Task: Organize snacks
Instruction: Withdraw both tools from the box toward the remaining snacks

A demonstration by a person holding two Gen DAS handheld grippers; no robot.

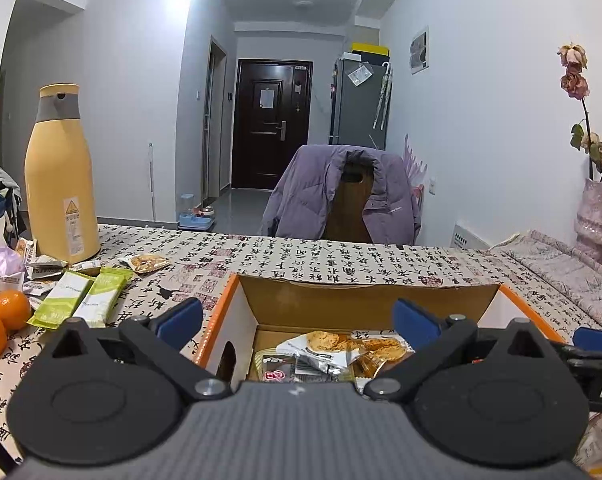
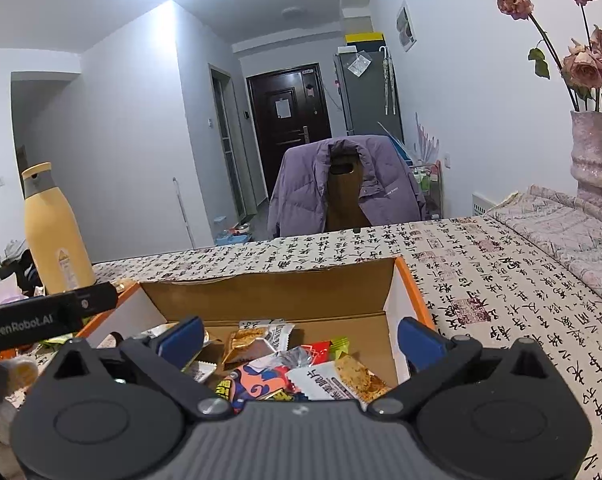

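Note:
An open cardboard box (image 1: 365, 300) with orange edges sits on the table in front of both grippers; several snack packets (image 1: 325, 354) lie in its bottom. My left gripper (image 1: 297, 320) hovers over the box's near left part, open, nothing between its blue pads (image 1: 181, 318). The right wrist view shows the same box (image 2: 285, 292) holding a heap of mixed snack packets (image 2: 297, 372). My right gripper (image 2: 301, 338) hangs above that heap, open and empty. Two green snack bars (image 1: 83, 298) and several small packets (image 1: 145, 262) lie loose on the table left of the box.
A tall yellow flask (image 1: 59, 176) stands at the table's far left, two oranges (image 1: 1, 320) near it. A pink vase of dried roses (image 2: 593, 160) stands at the right on folded cloth. A chair with a purple jacket (image 1: 341, 196) faces the table's far edge.

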